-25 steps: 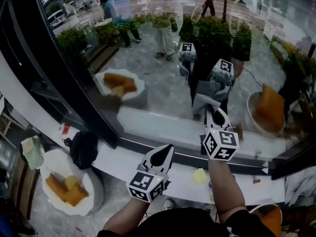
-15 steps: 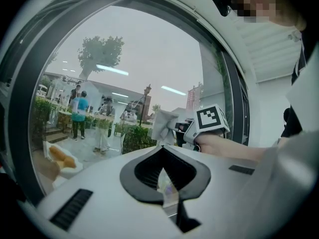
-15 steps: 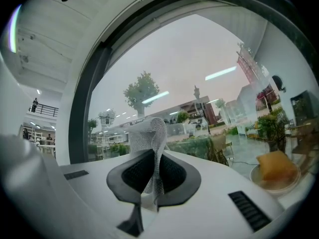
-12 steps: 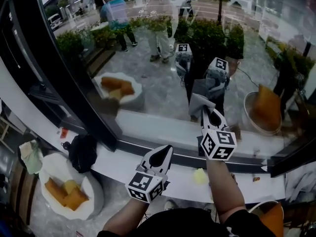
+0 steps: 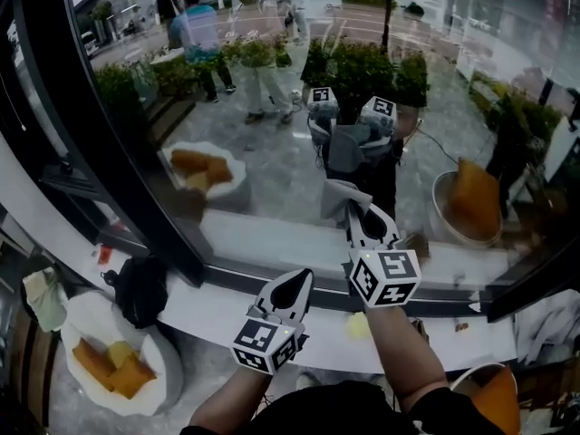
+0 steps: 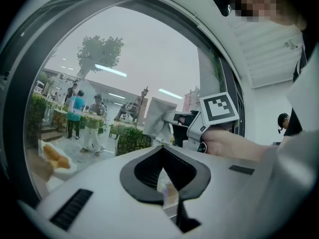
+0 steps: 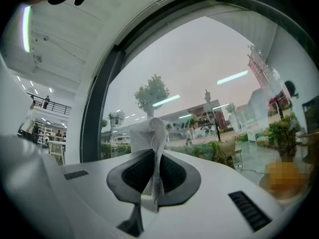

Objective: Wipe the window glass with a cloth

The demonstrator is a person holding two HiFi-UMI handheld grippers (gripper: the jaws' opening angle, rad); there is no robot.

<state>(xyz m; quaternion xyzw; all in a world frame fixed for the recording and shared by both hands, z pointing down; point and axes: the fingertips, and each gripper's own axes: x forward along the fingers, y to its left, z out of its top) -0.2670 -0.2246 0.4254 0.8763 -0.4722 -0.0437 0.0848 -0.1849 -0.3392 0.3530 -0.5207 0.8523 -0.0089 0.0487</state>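
Observation:
The window glass (image 5: 272, 134) fills the upper head view, with a black frame (image 5: 109, 143) on its left. A grey cloth (image 5: 340, 196) is pressed against the glass above the sill, and my right gripper (image 5: 364, 216) is shut on it. In the right gripper view the cloth (image 7: 148, 133) stands up bunched between the closed jaws of the right gripper (image 7: 152, 156). My left gripper (image 5: 294, 285) hangs lower left, over the white sill (image 5: 272, 234), shut and empty. The left gripper view shows the left gripper (image 6: 165, 151), the cloth (image 6: 158, 114) and the right gripper's marker cube (image 6: 218, 108).
A black bag (image 5: 140, 288) lies on the ledge at left, beside a white plate (image 5: 91, 320) of yellow pieces. A small yellow-green lump (image 5: 359, 324) sits on the ledge below my right arm. Beyond the glass are people (image 5: 195, 43) and potted shrubs (image 5: 362, 66).
My right gripper has slid left and a little upward along the glass with the cloth in it. The left gripper has hardly moved.

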